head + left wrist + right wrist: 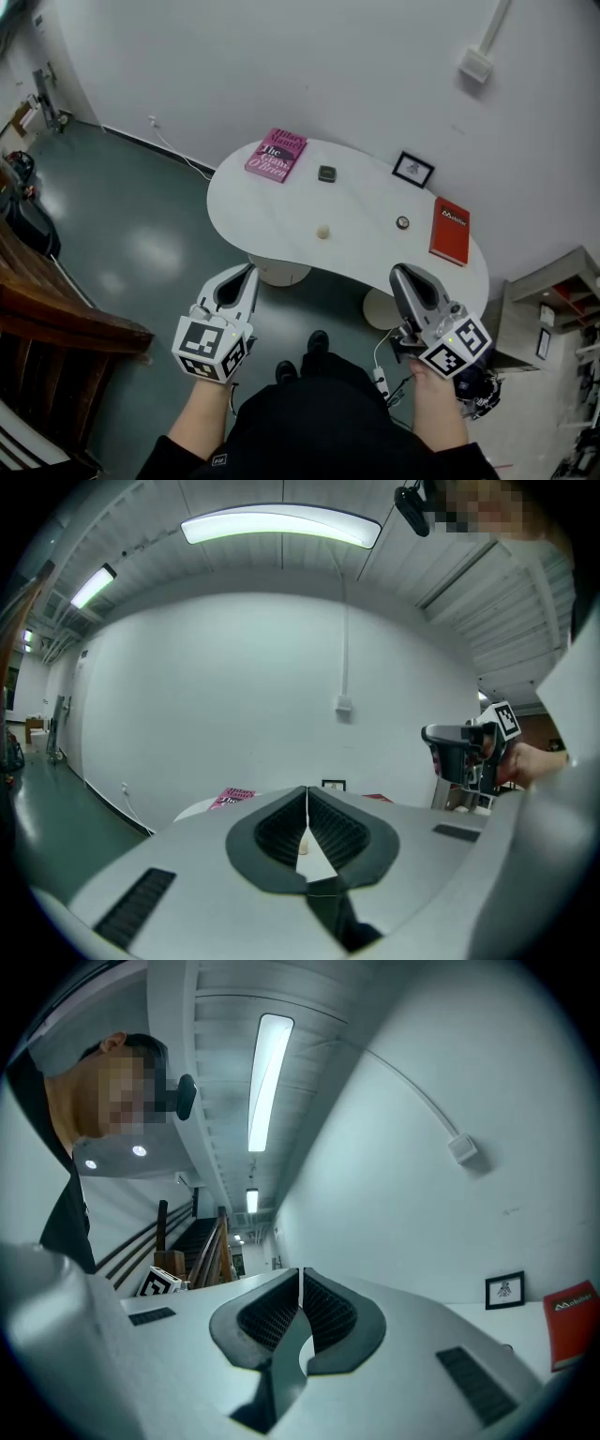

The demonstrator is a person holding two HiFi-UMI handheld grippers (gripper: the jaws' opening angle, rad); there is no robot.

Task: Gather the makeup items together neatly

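Jaws together, ribbed pads [281, 832]; curved white table [281, 211].

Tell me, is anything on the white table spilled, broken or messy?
Nothing looks spilled or broken. The small things just lie scattered apart on the table: a dark square case, a cream ball and a small round item.

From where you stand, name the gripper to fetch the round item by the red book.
Right, likely. The right gripper points nearly straight at the round item. The left gripper lies farther off, nearer the beige ball. Both are shut, empty.
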